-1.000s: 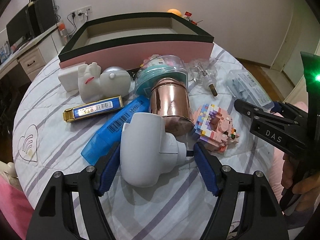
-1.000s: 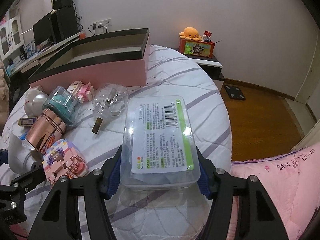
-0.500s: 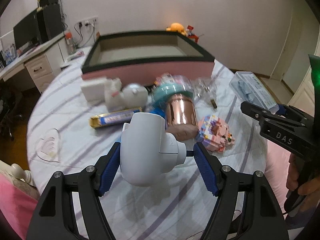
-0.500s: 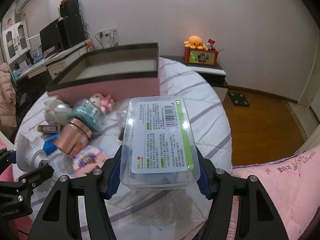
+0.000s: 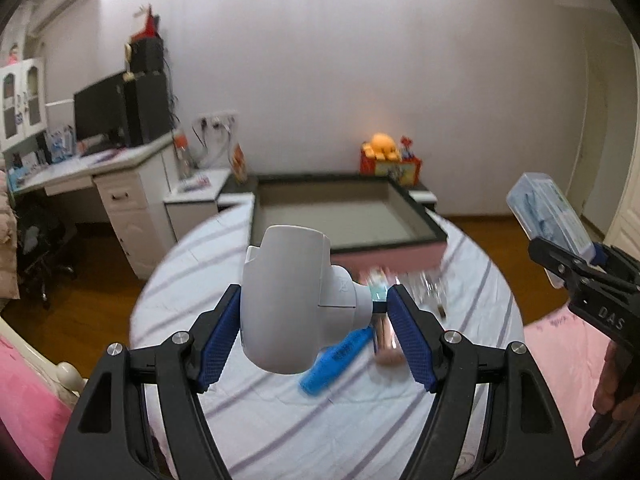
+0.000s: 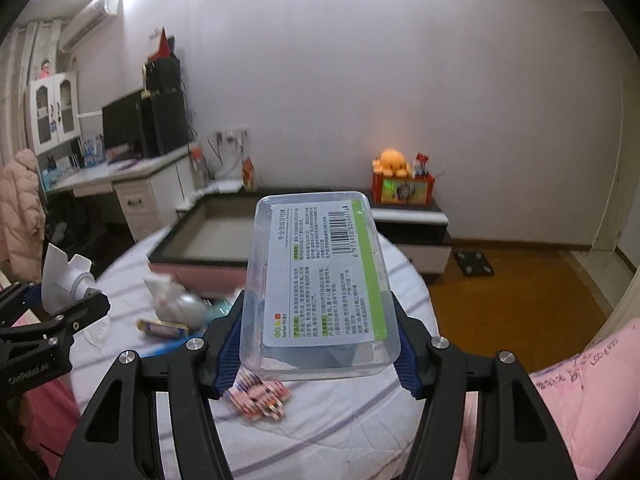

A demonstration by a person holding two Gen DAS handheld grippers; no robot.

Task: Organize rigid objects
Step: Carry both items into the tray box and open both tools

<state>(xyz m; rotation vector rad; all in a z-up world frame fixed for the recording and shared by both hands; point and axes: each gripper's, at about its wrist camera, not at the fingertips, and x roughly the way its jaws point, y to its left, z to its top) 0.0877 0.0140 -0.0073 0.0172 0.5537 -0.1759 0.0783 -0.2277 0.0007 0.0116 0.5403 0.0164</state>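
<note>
My left gripper [image 5: 314, 330] is shut on a white plastic device [image 5: 288, 296] and holds it high above the round table [image 5: 248, 420]. My right gripper [image 6: 316, 338] is shut on a clear plastic box [image 6: 320, 280] with a green and white label, also held high. That box [image 5: 546, 212] and the right gripper [image 5: 592, 300] show at the right of the left wrist view. The white device [image 6: 66, 278] shows at the left of the right wrist view. A large pink box with a dark rim [image 5: 344, 216] stands open at the table's far side.
On the table lie a blue flat case [image 5: 336, 356], a copper cup [image 5: 384, 336], a brick toy [image 6: 260, 394], a white figurine [image 6: 176, 300] and a gold bar pack [image 6: 162, 328]. A desk [image 5: 100, 176] stands left, a low cabinet [image 6: 408, 220] behind, pink bedding [image 6: 580, 400] right.
Both grippers have risen well above the table with their objects still held. The table and the pink box now look smaller and farther below.
</note>
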